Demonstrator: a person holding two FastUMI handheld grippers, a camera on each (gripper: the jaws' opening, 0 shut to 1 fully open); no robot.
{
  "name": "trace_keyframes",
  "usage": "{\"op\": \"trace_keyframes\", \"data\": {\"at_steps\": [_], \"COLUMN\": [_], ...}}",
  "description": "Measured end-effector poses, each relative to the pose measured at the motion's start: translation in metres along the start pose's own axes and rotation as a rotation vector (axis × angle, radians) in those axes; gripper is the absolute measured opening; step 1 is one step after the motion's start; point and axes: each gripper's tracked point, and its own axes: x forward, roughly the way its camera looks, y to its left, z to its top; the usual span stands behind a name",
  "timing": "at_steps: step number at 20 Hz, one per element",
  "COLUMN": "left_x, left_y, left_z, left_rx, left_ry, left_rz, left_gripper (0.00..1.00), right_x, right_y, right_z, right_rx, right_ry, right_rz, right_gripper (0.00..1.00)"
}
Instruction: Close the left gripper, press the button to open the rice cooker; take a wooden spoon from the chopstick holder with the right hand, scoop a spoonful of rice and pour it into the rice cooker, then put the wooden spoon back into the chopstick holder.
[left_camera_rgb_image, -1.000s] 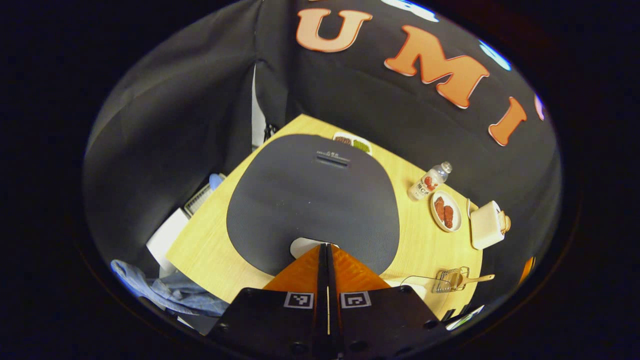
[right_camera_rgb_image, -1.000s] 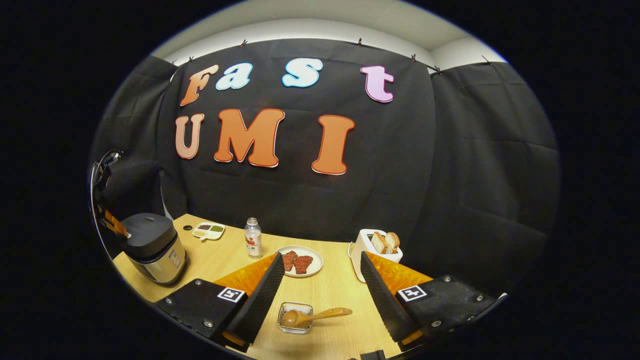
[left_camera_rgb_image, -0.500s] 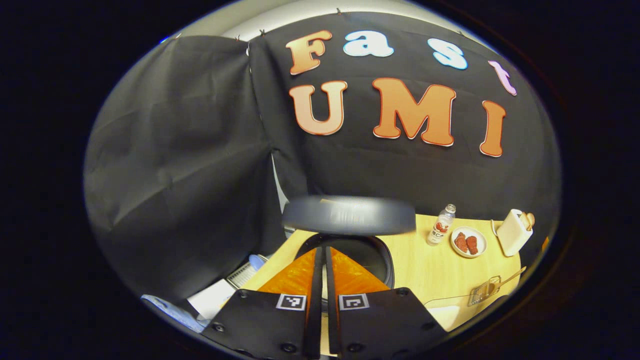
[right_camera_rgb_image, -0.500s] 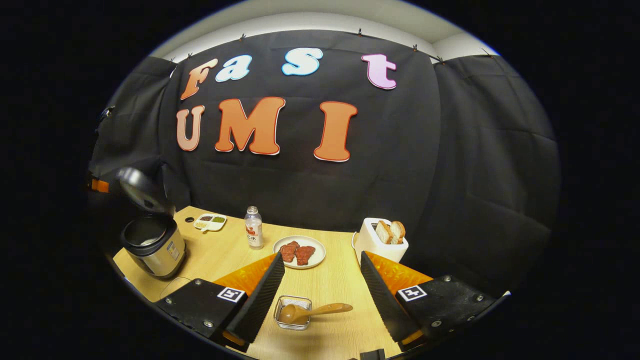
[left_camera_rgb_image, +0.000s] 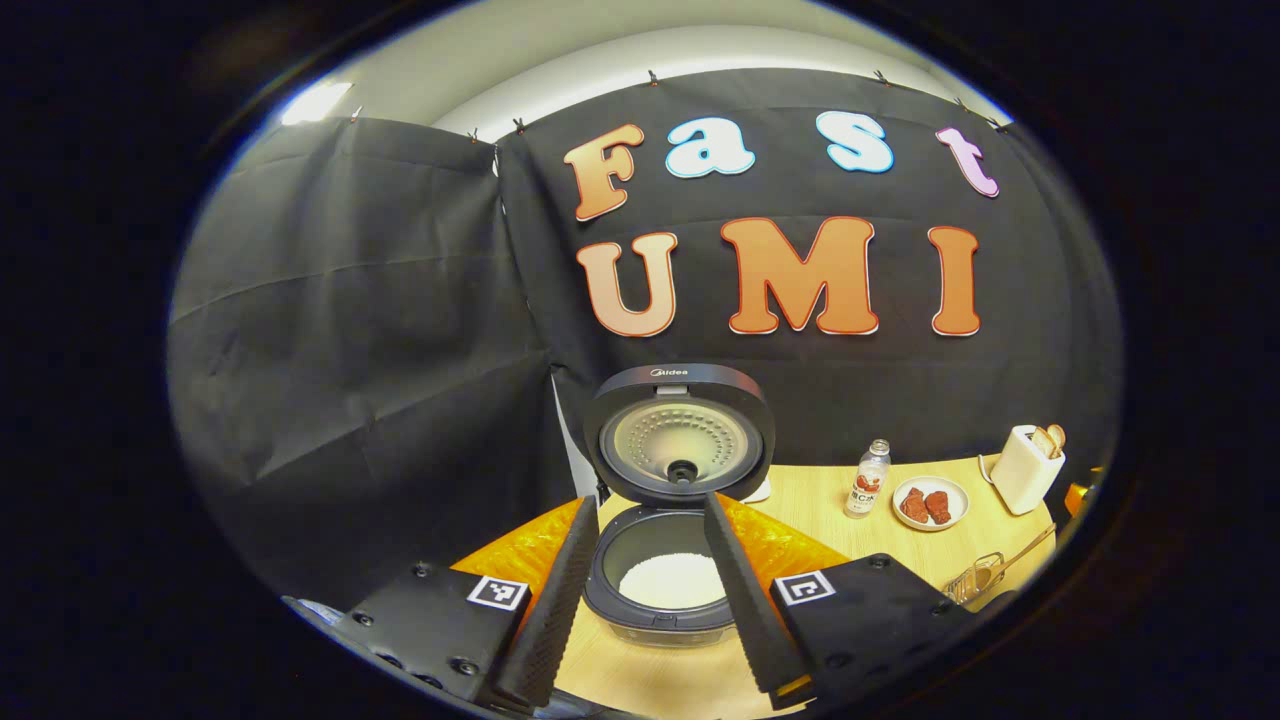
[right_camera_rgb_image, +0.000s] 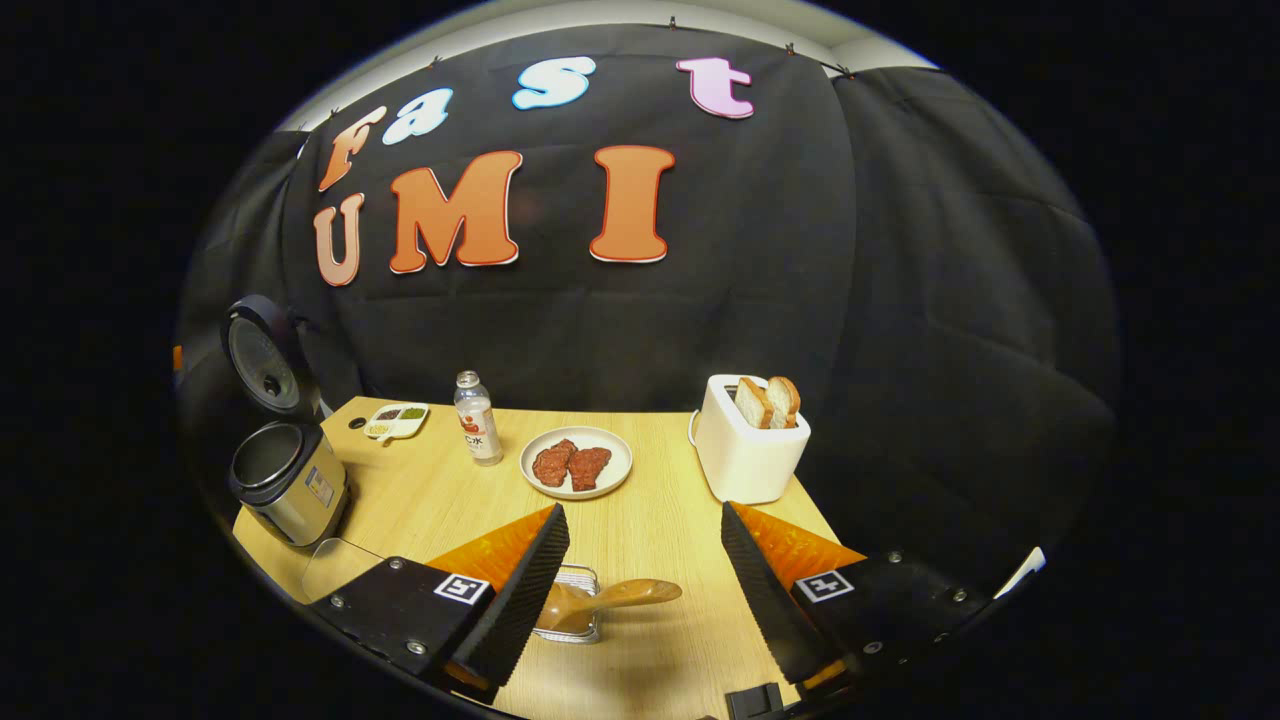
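The rice cooker (left_camera_rgb_image: 665, 600) stands open, its lid (left_camera_rgb_image: 680, 445) upright and white rice showing in the pot. My left gripper (left_camera_rgb_image: 650, 503) is open just in front of it, one finger on each side of the pot in the left gripper view, touching nothing. The cooker (right_camera_rgb_image: 288, 480) also sits at the table's left end in the right gripper view. A wooden spoon (right_camera_rgb_image: 612, 596) lies in a small wire holder (right_camera_rgb_image: 572, 612), handle pointing right. My right gripper (right_camera_rgb_image: 642, 512) hangs open just above and before the spoon; its left finger hides part of the holder.
On the wooden table (right_camera_rgb_image: 660, 480) stand a bottle (right_camera_rgb_image: 476, 419), a plate of red meat (right_camera_rgb_image: 575, 463), a white toaster with two bread slices (right_camera_rgb_image: 748, 440) and a small divided dish (right_camera_rgb_image: 396, 419). A clear box (right_camera_rgb_image: 330, 566) sits by the cooker at the front edge.
The cooker's lid has sprung from closed to upright. My left gripper drew back from the cooker's top and went from shut to open. My right gripper has come lower and closer to the spoon.
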Motion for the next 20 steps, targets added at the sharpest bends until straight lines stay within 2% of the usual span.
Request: {"op": "trace_keyframes", "data": {"at_steps": [2,3,4,9,11,12,14,15,16,17,18,19,20], "left_x": [-0.011,-0.015,-0.020,-0.037,-0.043,-0.046,-0.048,-0.050,-0.051,-0.054,-0.055,-0.055,-0.055], "left_y": [-0.001,-0.004,-0.007,-0.008,-0.010,-0.013,-0.018,-0.019,-0.019,-0.022,-0.026,-0.032,-0.037], "left_z": [-0.003,-0.005,-0.006,-0.009,-0.010,-0.011,-0.015,-0.019,-0.021,-0.024,-0.025,-0.027,-0.027], "left_rx": [0.007,0.009,0.009,0.005,-0.001,-0.010,-0.025,-0.024,-0.021,-0.019,-0.023,-0.029,-0.030], "left_ry": [-0.003,-0.003,0.000,0.008,0.012,0.017,0.036,0.046,0.057,0.067,0.077,0.087,0.088], "left_rz": [0.012,0.016,0.016,0.055,0.062,0.061,0.057,0.061,0.067,0.069,0.067,0.056,0.043], "left_gripper": [0.80,0.75,0.75,0.90,0.90,1.00,0.95,0.93,0.98,0.99,0.99,1.00,0.99], "right_x": [0.011,0.014,0.020,0.038,0.041,0.042,0.046,0.049,0.051,0.051,0.053,0.053,0.055], "right_y": [-0.002,-0.002,-0.002,0.001,0.009,0.012,0.018,0.021,0.026,0.030,0.034,0.035,0.037], "right_z": [-0.012,-0.021,-0.029,-0.069,-0.087,-0.095,-0.108,-0.112,-0.112,-0.115,-0.117,-0.118,-0.116], "right_rx": [0.032,0.055,0.080,0.199,0.280,0.321,0.377,0.393,0.405,0.401,0.389,0.375,0.369], "right_ry": [0.035,0.055,0.078,0.176,0.238,0.266,0.303,0.308,0.308,0.309,0.307,0.301,0.293], "right_rz": [0.012,0.022,0.029,0.058,0.092,0.102,0.126,0.140,0.159,0.172,0.182,0.185,0.186], "right_gripper": [0.95,0.95,0.95,0.95,0.95,0.95,0.89,0.82,0.79,0.68,0.68,0.61,0.58]}}
